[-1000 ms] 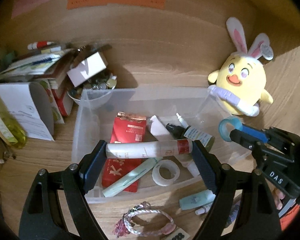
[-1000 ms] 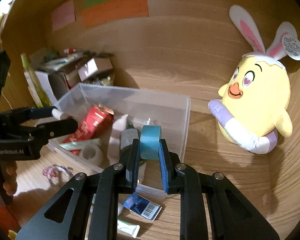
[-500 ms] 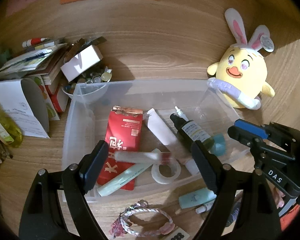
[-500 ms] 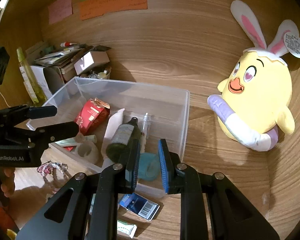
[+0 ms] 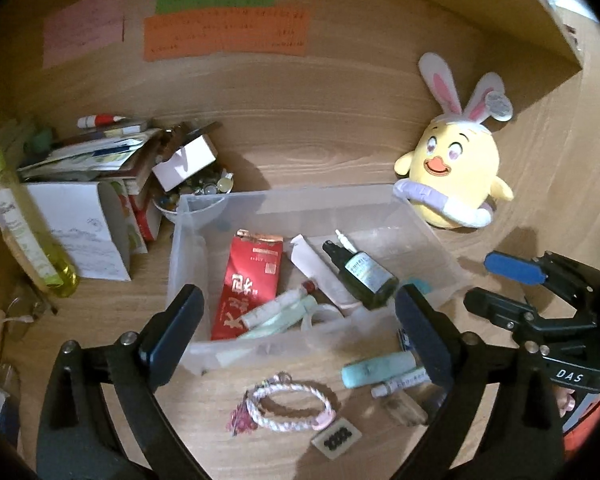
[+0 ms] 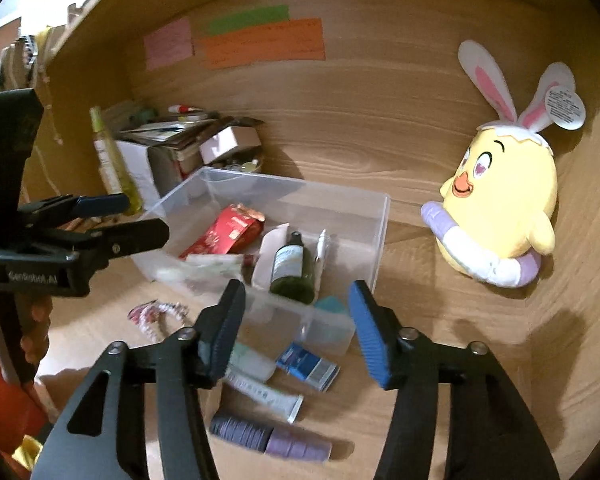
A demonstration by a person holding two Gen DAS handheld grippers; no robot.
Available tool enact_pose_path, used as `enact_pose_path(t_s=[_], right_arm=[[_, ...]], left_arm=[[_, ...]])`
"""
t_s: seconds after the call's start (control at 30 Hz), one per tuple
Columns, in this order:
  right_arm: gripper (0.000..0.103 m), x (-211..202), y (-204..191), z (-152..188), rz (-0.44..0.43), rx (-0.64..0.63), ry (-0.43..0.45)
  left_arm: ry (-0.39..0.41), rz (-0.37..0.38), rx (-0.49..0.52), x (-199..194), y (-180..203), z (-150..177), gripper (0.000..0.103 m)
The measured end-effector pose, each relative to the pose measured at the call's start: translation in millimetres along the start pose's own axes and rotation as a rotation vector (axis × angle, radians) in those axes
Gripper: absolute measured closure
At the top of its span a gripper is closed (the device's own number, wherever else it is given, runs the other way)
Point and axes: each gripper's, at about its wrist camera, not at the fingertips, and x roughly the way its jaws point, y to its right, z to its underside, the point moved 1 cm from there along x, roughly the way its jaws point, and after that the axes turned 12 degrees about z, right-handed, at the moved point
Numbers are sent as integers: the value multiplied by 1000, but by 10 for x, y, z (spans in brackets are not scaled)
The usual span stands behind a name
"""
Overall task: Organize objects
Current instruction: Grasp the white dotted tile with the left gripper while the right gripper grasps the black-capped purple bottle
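A clear plastic bin (image 5: 284,200) (image 6: 380,216) sits on the wooden desk. It holds a red packet (image 5: 248,280), a white tube (image 5: 280,306), a dark green bottle (image 5: 360,276) (image 6: 292,264) and a teal tape roll (image 6: 332,306). My left gripper (image 5: 296,332) is open and empty, held back over the bin's near wall. My right gripper (image 6: 296,328) is open and empty, above the bin's near right corner. On the desk in front lie a braided bracelet (image 5: 288,404), a teal tube (image 5: 376,368), a blue packet (image 6: 308,366) and a purple cylinder (image 6: 272,438).
A yellow bunny-eared plush (image 5: 456,176) (image 6: 500,208) stands right of the bin. Boxes, papers and a bowl of small items (image 5: 196,192) crowd the left, with a yellow-green bottle (image 5: 24,220). Coloured notes (image 5: 224,36) are stuck on the back panel.
My left gripper let go of the white tube, which now lies in the bin. My right gripper released the teal tape roll into the bin and opened wide. Both pulled back.
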Motion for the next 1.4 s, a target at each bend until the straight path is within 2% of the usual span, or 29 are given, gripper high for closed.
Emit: enact_pose_path(t_s=[0.1, 0.17, 0.23, 0.5, 0.67, 0.73, 0.83, 0.9, 0.97, 1.0, 1.07, 1.13, 1.17, 1.4], right_arm=[[50, -59, -4, 108, -26, -10, -13], [42, -72, -9, 193, -40, -15, -28], [37, -68, -27, 315, -53, -26, -47], [37, 77, -193, 799, -88, -101, -151], [36, 154, -267, 897, -72, -140, -170], [36, 205, -269, 890, -77, -142, -181], [37, 267, -267, 902, -55, -148, -196], [40, 294, -258, 904, -61, -141, -210], [56, 288, -258, 928, -65, -146, -219], [60, 283, -266, 935, -64, -152, -221], [73, 259, -263, 961, -64, -153, -222], [78, 231, -244, 990, -71, -139, -223], [79, 215, -234, 1005, -72, -130, -220], [79, 86, -125, 1068, -83, -16, -188]], left_arm=[[-5, -4, 6, -90, 31, 128, 5], [-17, 3, 4, -121, 41, 230, 5], [-37, 7, 3, -127, 58, 361, 5], [-138, 19, 16, -10, 174, 894, 5], [-203, 18, 12, 117, 186, 1096, 6], [-236, 29, 4, 196, 179, 1120, 15], [-266, 27, 10, 303, 183, 1118, 22], [-276, 24, 9, 366, 181, 1097, 28], [-283, 31, 1, 400, 163, 1094, 37], [-276, 27, 3, 400, 160, 1088, 39], [-268, 23, 1, 398, 157, 1088, 45], [-260, 20, 7, 379, 162, 1109, 60], [-257, 21, 8, 365, 158, 1118, 63], [-235, 37, -10, 199, 135, 1243, 63]])
